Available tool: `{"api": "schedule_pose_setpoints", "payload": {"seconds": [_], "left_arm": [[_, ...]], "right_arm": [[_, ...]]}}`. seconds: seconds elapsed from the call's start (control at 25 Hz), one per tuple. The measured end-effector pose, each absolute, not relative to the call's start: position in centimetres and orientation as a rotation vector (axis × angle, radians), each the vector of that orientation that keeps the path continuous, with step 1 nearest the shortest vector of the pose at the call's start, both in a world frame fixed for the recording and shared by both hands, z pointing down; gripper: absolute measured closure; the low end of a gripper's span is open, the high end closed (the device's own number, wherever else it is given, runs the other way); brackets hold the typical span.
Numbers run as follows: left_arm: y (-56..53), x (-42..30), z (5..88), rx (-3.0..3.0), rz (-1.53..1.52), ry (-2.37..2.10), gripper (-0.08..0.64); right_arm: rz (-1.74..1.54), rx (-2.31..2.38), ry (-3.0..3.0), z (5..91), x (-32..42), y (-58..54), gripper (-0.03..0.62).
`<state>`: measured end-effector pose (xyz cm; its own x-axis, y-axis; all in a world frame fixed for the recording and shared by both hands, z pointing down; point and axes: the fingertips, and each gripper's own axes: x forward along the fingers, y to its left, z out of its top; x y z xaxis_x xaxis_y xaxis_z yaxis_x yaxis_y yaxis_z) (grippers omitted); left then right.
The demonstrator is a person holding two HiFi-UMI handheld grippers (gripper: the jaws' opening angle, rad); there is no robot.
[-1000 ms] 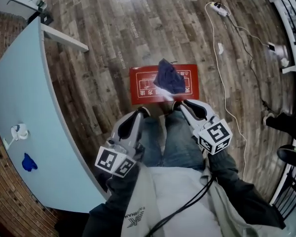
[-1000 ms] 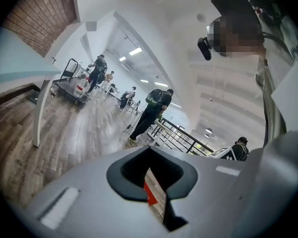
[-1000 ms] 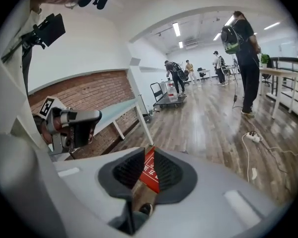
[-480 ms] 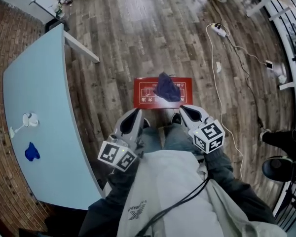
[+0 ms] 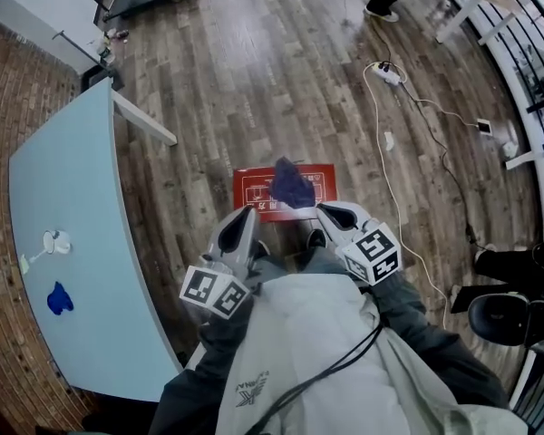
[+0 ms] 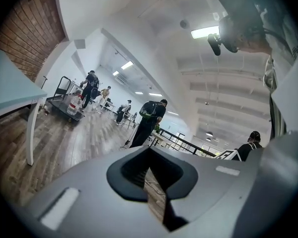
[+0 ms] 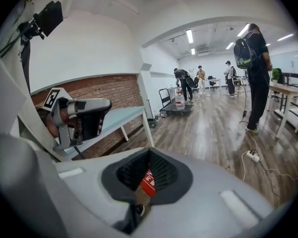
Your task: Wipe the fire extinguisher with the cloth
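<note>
With my left gripper (image 5: 246, 215) and right gripper (image 5: 325, 211) both closed on nothing above the floor, the blue cloth (image 5: 292, 187) lies loose on the red fire extinguisher box (image 5: 252, 188), so I judge the wiping either finished or unstarted.

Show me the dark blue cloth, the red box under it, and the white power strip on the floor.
dark blue cloth (image 5: 292, 187): head view, middle of the crumpled fabric.
red box (image 5: 252, 191): head view, bare left part of its top face.
white power strip (image 5: 387, 73): head view, middle of its body.
</note>
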<state>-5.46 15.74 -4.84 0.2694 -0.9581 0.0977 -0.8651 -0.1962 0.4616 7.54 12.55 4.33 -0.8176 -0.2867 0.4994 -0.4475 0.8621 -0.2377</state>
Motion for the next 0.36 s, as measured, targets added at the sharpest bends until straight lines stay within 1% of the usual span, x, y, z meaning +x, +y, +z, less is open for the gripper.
{"api": "schedule_pose_setpoints", "payload": {"seconds": [0.36], "left_arm": [[14.3, -3.7, -5.1, 2.121, -0.295, -1.651, 0.558]], "right_arm": [[0.458, 0.561, -2.601, 3.5, 9.8, 10.2, 0.589]]}}
